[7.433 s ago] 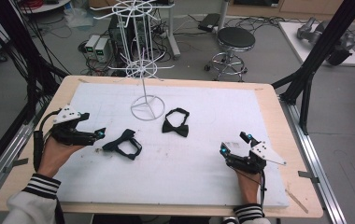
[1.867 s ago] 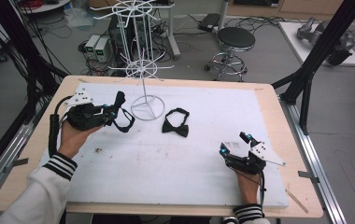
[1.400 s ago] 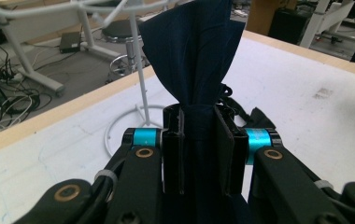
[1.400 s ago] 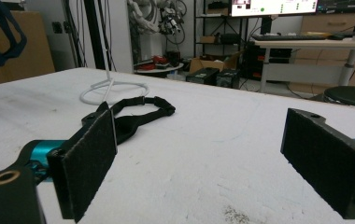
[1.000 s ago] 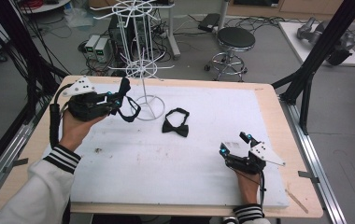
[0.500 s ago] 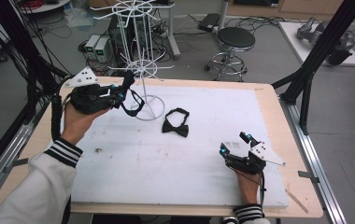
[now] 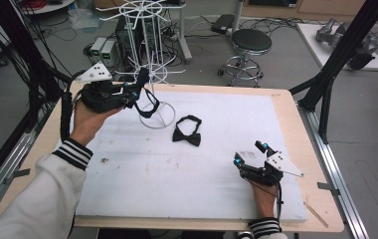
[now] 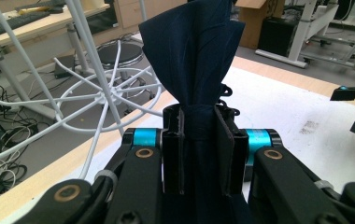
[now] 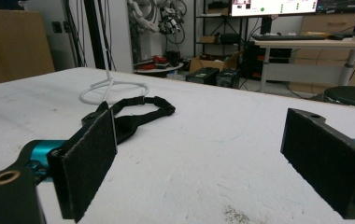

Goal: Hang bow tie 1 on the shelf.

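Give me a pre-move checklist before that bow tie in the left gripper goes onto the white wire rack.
1. Grip: left gripper shut on the held bow tie, pinched at its middle: ok.
2. Strap: loop hangs free below the gripper: ok.
3. Position: tie raised beside the white wire rack; contact with an arm: cannot tell.
4. Second bow tie lies flat on the table, apart from the rack: ok.
5. Right gripper open, resting on the table: ok.
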`<state>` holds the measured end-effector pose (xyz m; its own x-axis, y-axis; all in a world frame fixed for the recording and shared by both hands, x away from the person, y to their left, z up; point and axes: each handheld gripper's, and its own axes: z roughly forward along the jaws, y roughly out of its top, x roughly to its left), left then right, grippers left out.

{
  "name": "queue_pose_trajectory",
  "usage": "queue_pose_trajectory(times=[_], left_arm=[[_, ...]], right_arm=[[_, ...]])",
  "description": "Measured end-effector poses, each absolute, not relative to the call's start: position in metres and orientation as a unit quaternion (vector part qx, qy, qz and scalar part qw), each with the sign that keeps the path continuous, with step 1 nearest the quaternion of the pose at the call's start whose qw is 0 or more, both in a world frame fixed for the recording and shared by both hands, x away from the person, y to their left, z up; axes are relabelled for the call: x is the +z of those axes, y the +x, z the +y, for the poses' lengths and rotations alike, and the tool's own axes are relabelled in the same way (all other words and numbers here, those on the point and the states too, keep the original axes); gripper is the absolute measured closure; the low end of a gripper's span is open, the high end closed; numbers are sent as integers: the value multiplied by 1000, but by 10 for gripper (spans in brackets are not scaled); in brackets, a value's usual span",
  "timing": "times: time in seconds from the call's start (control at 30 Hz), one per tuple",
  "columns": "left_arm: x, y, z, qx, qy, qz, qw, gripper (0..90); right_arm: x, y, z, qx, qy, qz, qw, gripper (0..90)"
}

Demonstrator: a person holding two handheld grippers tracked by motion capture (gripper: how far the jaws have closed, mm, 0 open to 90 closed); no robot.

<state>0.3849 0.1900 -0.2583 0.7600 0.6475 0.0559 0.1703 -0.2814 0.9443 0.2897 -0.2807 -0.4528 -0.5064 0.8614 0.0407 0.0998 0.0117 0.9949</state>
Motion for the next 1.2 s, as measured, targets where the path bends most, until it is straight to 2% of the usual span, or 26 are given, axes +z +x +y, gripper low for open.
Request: queue_pose_trajectory(times=[1.2], left_arm=[[-251, 417, 181, 243, 783, 298, 488, 745]], right_arm=[[-453, 290, -281, 594, 378, 634, 321, 100]])
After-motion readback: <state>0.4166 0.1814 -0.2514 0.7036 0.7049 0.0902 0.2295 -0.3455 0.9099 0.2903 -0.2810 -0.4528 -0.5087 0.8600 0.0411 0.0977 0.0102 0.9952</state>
